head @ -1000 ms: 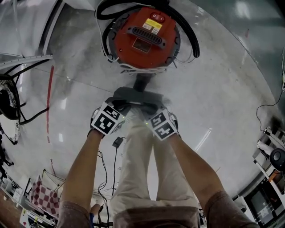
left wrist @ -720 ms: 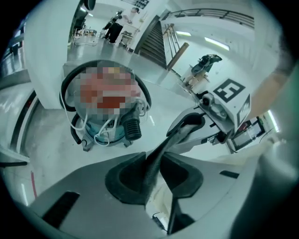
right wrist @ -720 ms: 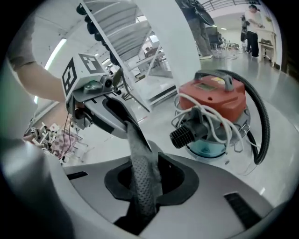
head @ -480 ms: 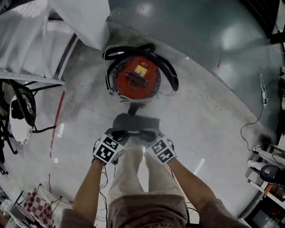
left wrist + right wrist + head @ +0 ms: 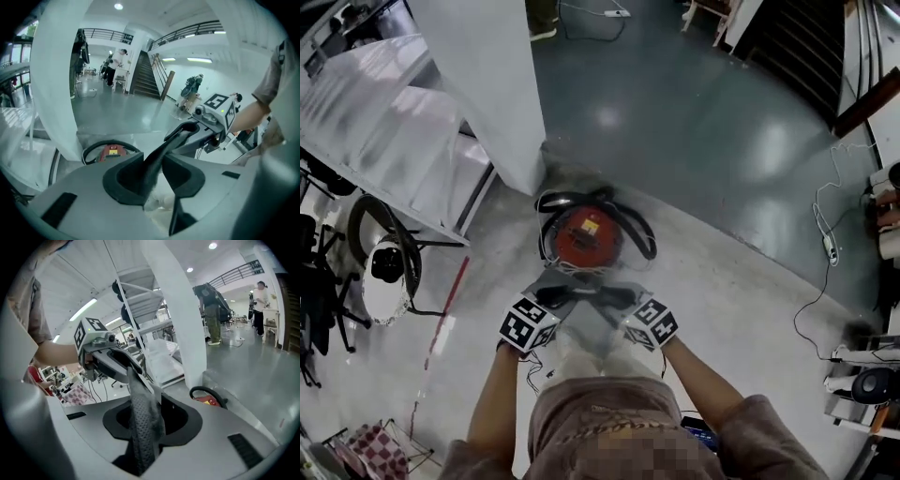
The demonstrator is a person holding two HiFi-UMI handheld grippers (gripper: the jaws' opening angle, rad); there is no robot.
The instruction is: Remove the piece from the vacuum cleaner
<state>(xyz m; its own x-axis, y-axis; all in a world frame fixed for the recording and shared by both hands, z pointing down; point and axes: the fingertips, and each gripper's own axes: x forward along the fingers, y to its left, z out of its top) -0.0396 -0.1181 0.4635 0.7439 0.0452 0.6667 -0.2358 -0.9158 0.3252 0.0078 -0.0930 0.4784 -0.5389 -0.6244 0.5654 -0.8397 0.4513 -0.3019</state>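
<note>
Piece [image 5: 581,294] hangs clear of vacuum cleaner [image 5: 584,236] on floor [image 5: 741,187], slung between left gripper [image 5: 549,300] and right gripper [image 5: 624,300]. Both jaws pinch it, yet have just been opening. Risk: piece slips, drops.

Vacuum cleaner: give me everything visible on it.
The vacuum cleaner is a round canister with a glossy red top, plastic by its look, bearing a small yellow label. A black hose loops round its rim. It stands upright on the grey floor at the foot of a white pillar. In the head view the grey piece overlaps its near edge; whether they touch cannot be told.
</note>
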